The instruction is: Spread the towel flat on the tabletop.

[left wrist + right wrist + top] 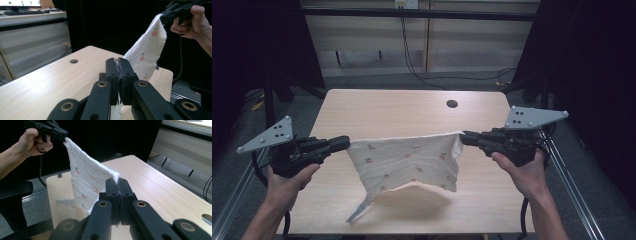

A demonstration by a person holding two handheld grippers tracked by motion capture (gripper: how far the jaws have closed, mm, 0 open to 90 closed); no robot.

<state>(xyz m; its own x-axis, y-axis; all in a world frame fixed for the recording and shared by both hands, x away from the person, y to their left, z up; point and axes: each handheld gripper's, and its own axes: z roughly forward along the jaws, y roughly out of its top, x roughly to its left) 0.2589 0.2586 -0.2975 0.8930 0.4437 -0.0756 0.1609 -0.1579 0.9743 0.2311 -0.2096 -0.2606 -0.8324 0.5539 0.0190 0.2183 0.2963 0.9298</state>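
Note:
A white cloth [407,162] with small fruit prints hangs stretched between my two grippers above the wooden table [412,107]. My left gripper [346,143] is shut on its left top corner, and my right gripper [463,136] is shut on its right top corner. The cloth sags in the middle, and its lower tip [356,214] trails near the table's front edge. In the left gripper view the jaws [119,61] pinch the cloth [147,52], which runs up to the other gripper [165,17]. In the right gripper view the jaws [118,181] pinch the cloth [85,177].
A round cable hole [452,103] sits near the table's far edge. Metal frame rails [569,180] run along both sides of the table. A wall panel with hanging cables [412,55] stands behind. Dark curtains flank the scene.

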